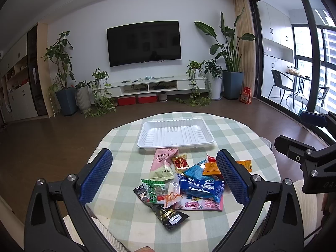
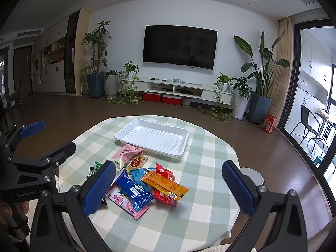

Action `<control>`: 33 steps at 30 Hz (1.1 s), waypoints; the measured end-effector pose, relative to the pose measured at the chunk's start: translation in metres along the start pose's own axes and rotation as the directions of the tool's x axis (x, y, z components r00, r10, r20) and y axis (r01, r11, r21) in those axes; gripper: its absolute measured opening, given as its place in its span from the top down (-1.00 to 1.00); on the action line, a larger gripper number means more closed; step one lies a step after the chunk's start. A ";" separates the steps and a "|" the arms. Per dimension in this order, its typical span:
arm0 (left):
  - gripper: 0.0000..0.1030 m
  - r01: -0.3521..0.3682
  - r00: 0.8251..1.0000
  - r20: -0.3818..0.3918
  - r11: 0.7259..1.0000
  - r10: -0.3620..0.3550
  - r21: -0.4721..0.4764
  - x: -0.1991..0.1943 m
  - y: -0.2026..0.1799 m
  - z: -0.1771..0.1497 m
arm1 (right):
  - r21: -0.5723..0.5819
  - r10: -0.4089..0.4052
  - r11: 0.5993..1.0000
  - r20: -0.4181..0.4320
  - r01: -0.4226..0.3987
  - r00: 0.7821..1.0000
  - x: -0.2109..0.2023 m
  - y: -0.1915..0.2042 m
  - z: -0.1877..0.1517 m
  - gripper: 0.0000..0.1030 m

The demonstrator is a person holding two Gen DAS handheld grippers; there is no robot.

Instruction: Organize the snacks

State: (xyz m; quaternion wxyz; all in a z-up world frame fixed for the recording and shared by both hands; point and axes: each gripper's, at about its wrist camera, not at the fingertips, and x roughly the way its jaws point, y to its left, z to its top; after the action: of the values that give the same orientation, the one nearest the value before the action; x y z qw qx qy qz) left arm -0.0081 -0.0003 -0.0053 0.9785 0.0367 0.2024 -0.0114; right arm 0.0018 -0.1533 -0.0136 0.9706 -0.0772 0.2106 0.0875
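A pile of snack packets lies on the round checked table (image 1: 126,214) (image 2: 205,199): a blue cake bar (image 1: 201,187) (image 2: 134,189), an orange packet (image 2: 164,183) (image 1: 212,168), a red packet (image 2: 166,173), a pink packet (image 1: 164,159) (image 2: 127,153), a green packet (image 1: 153,189) and a black packet (image 1: 170,216). Behind the pile stands an empty white tray (image 1: 147,143) (image 2: 180,149). My left gripper (image 1: 166,174) hovers open above the pile. My right gripper (image 2: 168,185) is open too, over the pile's right side. Neither holds anything.
The table edge curves close on both sides, with wooden floor beyond. Far off are a TV wall, a low cabinet, potted plants and a glass balcony door at the right. A hand (image 2: 8,210) holds the left gripper's handle.
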 end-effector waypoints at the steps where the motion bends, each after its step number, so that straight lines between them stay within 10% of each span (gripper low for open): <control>1: -0.95 0.000 1.000 0.000 1.000 0.000 0.000 -0.001 0.000 -0.001 | 0.001 0.000 1.000 0.000 0.000 1.000 0.000 0.000 0.000 -1.00; 33: -0.95 -0.005 1.000 -0.022 1.000 0.005 -0.003 0.014 0.007 -0.028 | -0.001 0.013 1.000 -0.031 -0.013 0.999 -0.001 0.004 -0.005 -1.00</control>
State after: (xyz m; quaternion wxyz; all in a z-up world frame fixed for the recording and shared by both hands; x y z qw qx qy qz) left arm -0.0060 0.0083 -0.0360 0.9763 0.0358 0.2133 -0.0082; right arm -0.0022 -0.1502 -0.0178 0.9666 -0.0778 0.2260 0.0926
